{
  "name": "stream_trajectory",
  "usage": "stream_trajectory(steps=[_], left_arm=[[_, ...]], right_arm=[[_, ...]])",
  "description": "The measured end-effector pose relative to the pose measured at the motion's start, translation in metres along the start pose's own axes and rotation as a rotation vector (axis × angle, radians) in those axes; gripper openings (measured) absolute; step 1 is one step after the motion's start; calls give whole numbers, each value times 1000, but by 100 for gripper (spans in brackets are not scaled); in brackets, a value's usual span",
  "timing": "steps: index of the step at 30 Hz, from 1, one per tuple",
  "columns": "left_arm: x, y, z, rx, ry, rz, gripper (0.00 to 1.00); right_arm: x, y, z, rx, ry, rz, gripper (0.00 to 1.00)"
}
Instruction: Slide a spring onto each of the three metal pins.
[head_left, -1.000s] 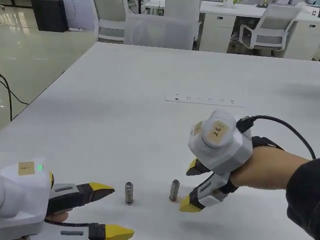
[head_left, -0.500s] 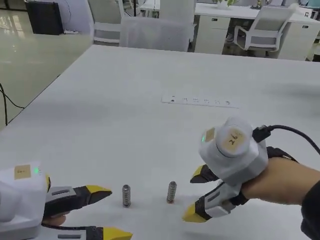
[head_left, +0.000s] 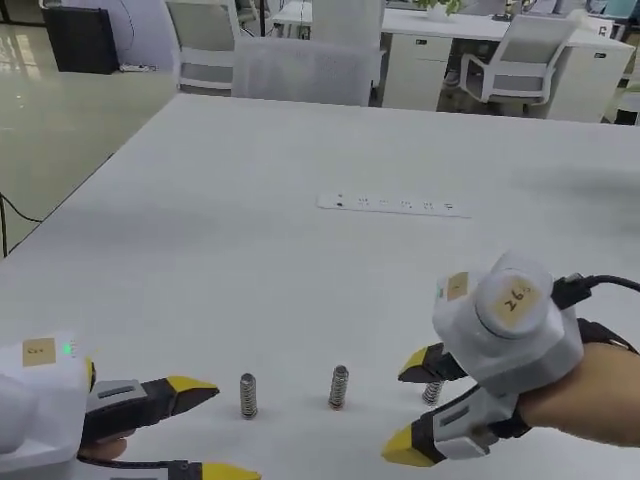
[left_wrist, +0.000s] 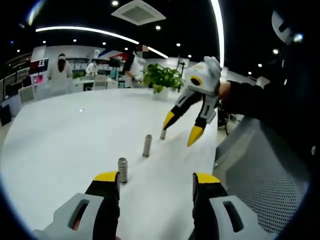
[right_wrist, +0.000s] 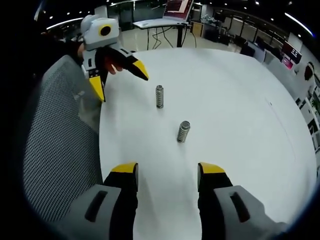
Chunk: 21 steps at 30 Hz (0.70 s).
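Head view first: I'm holding both tongs low over the plain white tabletop (head_left: 250, 250). The left gripper (head_left: 238, 428) is sitting with its yellow-tipped jaws spread wide and nothing between them. The right gripper (head_left: 393, 413) is hanging gaped apart too, also empty.

Three small coiled grey metal springs are standing upright in a row between the tongs:
- The first spring (head_left: 248, 396) is sitting just past the left gripper's upper tip.
- The middle spring (head_left: 339, 387) is standing roughly midway between the two grippers.
- The third spring (head_left: 432, 390) is peeking out right behind the right gripper's upper jaw, partly covered by it.

I can't make out the pins inside the coils. A flat white power strip (head_left: 392, 204) is lying well beyond both tongs.

Left gripper view: the left gripper (left_wrist: 156, 177) is showing its jaws wide apart. The first spring (left_wrist: 122, 170) is standing just ahead of one tip and the middle spring (left_wrist: 147, 145) further out. The third spring (left_wrist: 163, 134) is sitting right by a tip of the right gripper (left_wrist: 176, 136). Whether they're touching, I can't tell.

Right gripper view: the right gripper (right_wrist: 168, 168) is gaping, with the middle spring (right_wrist: 183, 131) standing just ahead between its jaws. The first spring (right_wrist: 159, 96) is standing further on, near the left gripper (right_wrist: 124, 89), which is looking spread as well.
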<state>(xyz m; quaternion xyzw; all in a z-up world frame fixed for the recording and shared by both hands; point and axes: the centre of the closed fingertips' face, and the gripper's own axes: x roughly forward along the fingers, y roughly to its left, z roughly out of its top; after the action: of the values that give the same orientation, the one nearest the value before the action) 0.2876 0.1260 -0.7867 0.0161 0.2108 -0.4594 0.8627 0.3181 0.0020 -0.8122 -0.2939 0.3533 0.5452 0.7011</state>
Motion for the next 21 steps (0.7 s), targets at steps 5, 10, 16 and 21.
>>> stream_trajectory(steps=[5, 10, 16, 21], left_arm=[[0, 0, 1, 1, -2, 2, 54], [0, 0, 1, 0, -2, 3, 55], [0, 0, 1, -1, -1, 5, 55], [0, 0, 1, -2, -1, 6, 56]], right_arm=[[-4, 3, -8, 20, -6, -9, 46], [-10, 2, -14, 45, -16, -25, 46], [-20, -6, -24, 78, -25, -56, 46], [-27, -11, -30, 103, -34, -78, 46]])
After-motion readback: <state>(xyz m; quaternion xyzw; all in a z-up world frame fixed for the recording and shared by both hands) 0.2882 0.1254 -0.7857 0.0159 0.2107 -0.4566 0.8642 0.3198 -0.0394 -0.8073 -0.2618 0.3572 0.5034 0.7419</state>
